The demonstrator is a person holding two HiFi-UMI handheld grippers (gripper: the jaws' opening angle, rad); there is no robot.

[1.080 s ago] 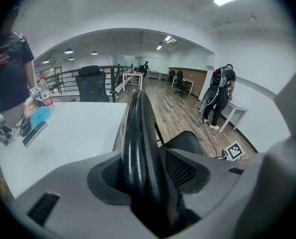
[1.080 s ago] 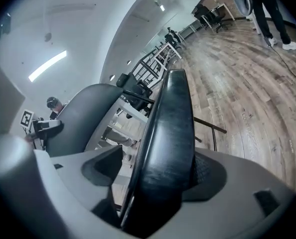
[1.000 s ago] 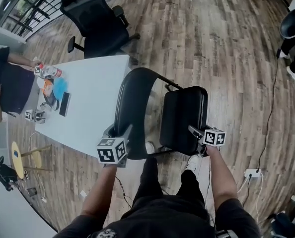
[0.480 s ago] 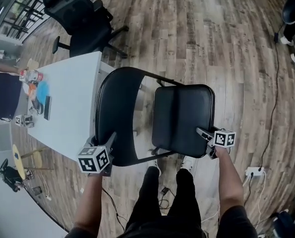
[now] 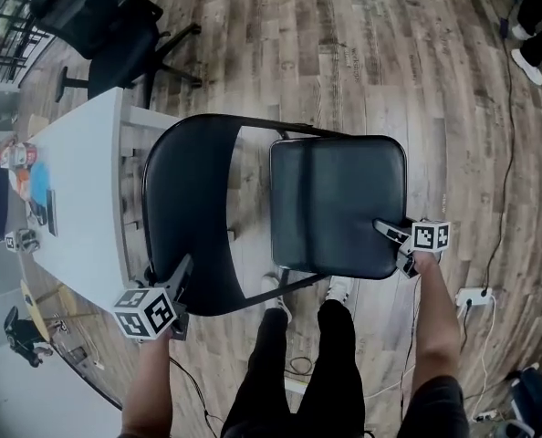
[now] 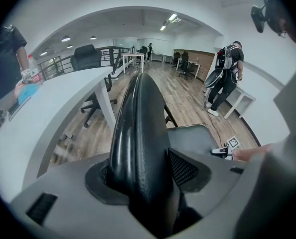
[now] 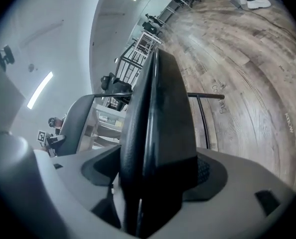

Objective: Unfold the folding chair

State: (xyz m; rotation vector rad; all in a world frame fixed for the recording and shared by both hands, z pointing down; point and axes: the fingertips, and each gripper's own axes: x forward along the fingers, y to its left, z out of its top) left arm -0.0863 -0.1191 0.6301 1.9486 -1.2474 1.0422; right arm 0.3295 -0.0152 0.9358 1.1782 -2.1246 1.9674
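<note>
1. The folding chair [image 5: 294,203] stands on the wooden floor [image 5: 390,62] right in front of the person, just beside the white surface [image 5: 79,181], which lies to the left in the head view.
2. The left gripper [image 5: 182,267] has its fingers clamped on the near edge of the backrest [image 5: 189,217]. In the left gripper view the black panel fills the gap, with a pad against each side.
3. The right gripper [image 5: 385,230] is clenched on the near front corner of the seat [image 5: 339,199] – its own view shows the cushion's edge wedged between the fingers.
4. Why these holds: gripping the two opposite ends lets one hand steady the backrest while the other swings the seat away from it and downward (my reading, since that is how the hinge spreads).
5. Judged from the head view, the seat shows its whole top face to the camera and looks close to level, so the chair seems nearly or fully open.
6. Direction: the chair faces the right of the head view – backrest to the left, seat front to the right.
7. Its long axis, from backrest to seat front, runs left to right across the person's body, while the backrest's width runs away from the person.
</note>
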